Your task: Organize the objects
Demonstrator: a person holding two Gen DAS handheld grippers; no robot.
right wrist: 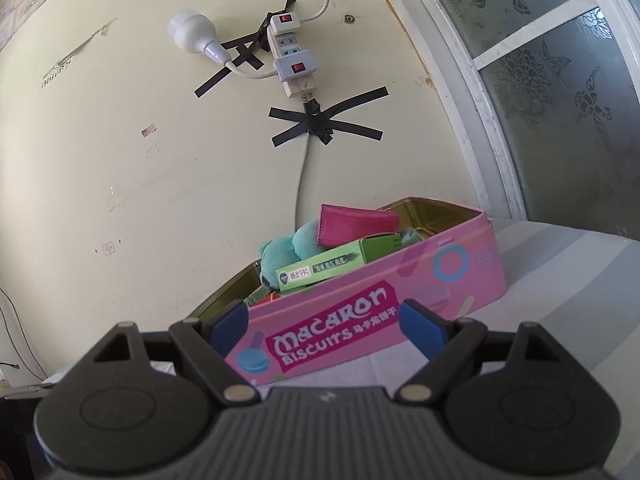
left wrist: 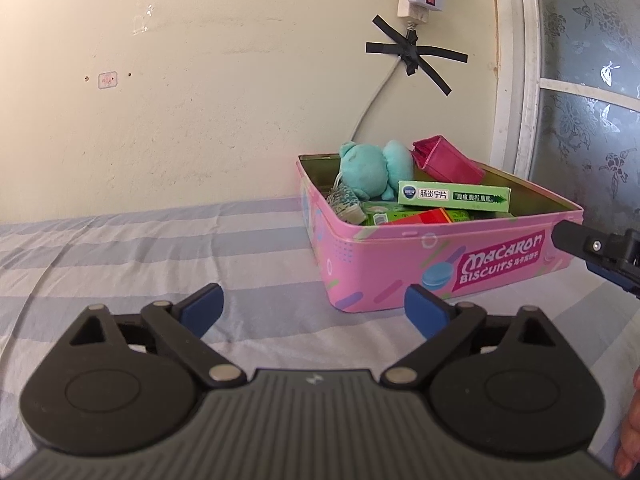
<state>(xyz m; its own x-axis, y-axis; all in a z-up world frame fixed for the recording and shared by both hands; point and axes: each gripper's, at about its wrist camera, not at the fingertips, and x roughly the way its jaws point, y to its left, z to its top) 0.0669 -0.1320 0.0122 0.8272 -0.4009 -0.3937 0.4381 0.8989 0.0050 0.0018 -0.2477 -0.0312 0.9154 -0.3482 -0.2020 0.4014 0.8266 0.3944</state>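
left gripper [left wrist: 314, 312]: mine, jaws spread wide, nothing between the blue pads, hanging over the striped bedsheet [left wrist: 120, 256] just short of the tin's near left corner. No contact with anything.
right gripper [right wrist: 326, 330]: also wide open. In the right wrist view the tin's long printed side sits between the pads, left pad by the near corner, right pad apart from the wall. I see no squeeze on it. In the left wrist view one black finger of it pokes in at the tin's right end [left wrist: 592, 246].
tin [left wrist: 440, 268]: pink "Macaron Biscuits" box, lid off, gold inside, resting on the bed close to the wall, near the window frame.
contents: teal plush toy [left wrist: 366, 172] at the back left; magenta carton [left wrist: 448, 160] tilted, leaning at the back; green medicine box [left wrist: 454, 196] lying across the top of the pile; red-orange box [left wrist: 424, 216] and more green packs under it; small knitted thing [left wrist: 344, 200] at the left wall.
wall: cream, scuffed, power strip [right wrist: 294, 60] fixed on with black tape crosses, grey cable dropping behind the tin.
hand: edge of my fingers [left wrist: 630, 432] visible far right in left wrist view.
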